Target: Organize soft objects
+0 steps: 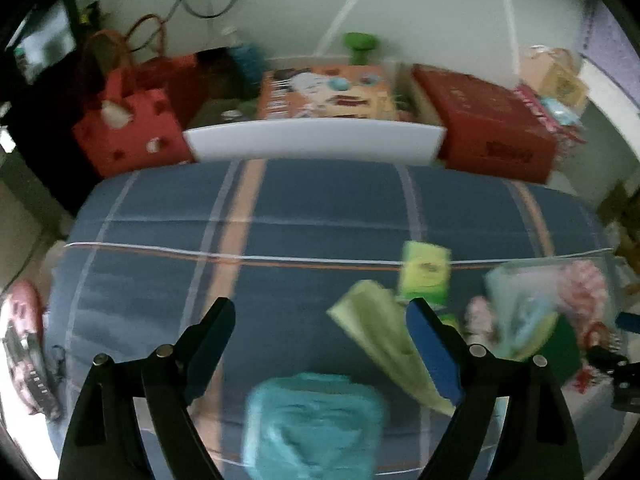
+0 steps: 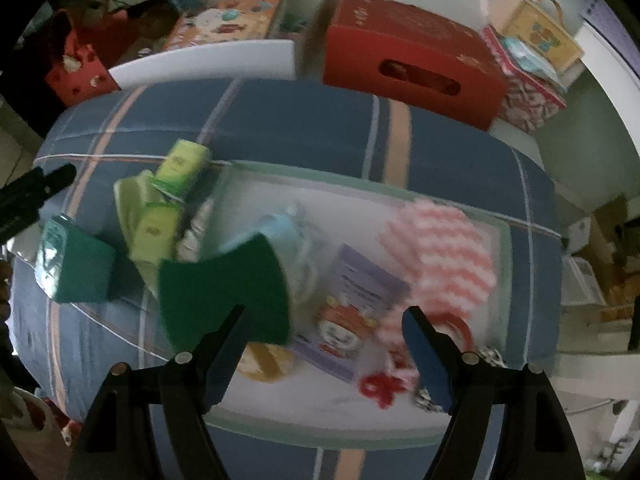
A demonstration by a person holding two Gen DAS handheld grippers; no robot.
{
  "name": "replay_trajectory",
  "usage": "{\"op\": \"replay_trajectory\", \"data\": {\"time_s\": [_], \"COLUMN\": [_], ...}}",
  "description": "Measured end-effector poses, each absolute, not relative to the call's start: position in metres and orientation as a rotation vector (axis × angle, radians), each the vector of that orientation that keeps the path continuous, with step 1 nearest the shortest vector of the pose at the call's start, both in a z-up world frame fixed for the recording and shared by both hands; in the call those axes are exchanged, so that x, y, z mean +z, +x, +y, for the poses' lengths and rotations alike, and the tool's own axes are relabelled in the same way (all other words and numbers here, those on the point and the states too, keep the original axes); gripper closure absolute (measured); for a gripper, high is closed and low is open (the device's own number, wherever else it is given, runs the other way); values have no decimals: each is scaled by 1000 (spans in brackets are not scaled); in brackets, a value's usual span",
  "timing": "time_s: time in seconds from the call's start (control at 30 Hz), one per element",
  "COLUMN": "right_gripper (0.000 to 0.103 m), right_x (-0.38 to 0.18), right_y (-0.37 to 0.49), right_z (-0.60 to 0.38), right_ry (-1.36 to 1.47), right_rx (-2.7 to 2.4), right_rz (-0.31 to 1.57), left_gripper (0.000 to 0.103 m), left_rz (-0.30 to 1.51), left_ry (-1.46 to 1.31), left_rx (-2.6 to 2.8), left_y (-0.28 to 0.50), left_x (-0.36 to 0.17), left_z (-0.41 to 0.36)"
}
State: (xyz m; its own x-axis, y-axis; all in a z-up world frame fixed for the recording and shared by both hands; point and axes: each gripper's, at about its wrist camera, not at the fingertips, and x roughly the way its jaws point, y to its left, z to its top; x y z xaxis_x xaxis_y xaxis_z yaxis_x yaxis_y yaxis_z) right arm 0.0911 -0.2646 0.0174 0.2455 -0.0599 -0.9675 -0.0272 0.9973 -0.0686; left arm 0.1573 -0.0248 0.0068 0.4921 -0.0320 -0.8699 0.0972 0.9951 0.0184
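Dim, flat, greenish-grey light in both views, with no hard shadows and no glare. Motion blur smearing almost everything: the teal packet [image 1: 314, 424] in the left view dissolving into a soft blob, the pink striped cloth [image 2: 438, 252] and dark green sponge [image 2: 224, 284] in the right view losing their edges. Only the black arms of the left tool [image 1: 320, 316] and right tool [image 2: 322, 322] staying fairly crisp. Fisheye bending the striped bed cover [image 1: 320, 200] into a barrel, corners vignetting to black.

Left tool [image 1: 320, 320], right tool [image 2: 324, 324]: black angular arms, blue inner pads, silver pivot screws
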Motion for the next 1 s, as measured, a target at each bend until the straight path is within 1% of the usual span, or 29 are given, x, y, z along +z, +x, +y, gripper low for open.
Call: {"op": "replay_trajectory", "data": {"time_s": [0.17, 0.43, 0.57, 0.87, 1.0], "right_gripper": [23, 22, 22, 22, 22], "right_x": [26, 35, 25, -9, -15], "right_y": [105, 124, 130, 126, 125], "right_z": [-234, -168, -145, -126, -122], "right_ry": [-73, -37, 7, 102, 84], "right_rx": [-10, 46, 19, -87, -98], "right_rz": [1250, 1144, 1120, 1113, 1111], "left_gripper": [15, 15, 15, 15, 15], "left_rz": [1057, 1054, 1067, 1082, 1096], "left_ry": [77, 68, 79, 58, 42], "left_rx": [-7, -21, 9, -8, -19], "left_y": [159, 159, 161, 164, 166], "left_x": [4, 6, 2, -5, -10], "left_z": [-3, 8, 17, 29, 29]}}
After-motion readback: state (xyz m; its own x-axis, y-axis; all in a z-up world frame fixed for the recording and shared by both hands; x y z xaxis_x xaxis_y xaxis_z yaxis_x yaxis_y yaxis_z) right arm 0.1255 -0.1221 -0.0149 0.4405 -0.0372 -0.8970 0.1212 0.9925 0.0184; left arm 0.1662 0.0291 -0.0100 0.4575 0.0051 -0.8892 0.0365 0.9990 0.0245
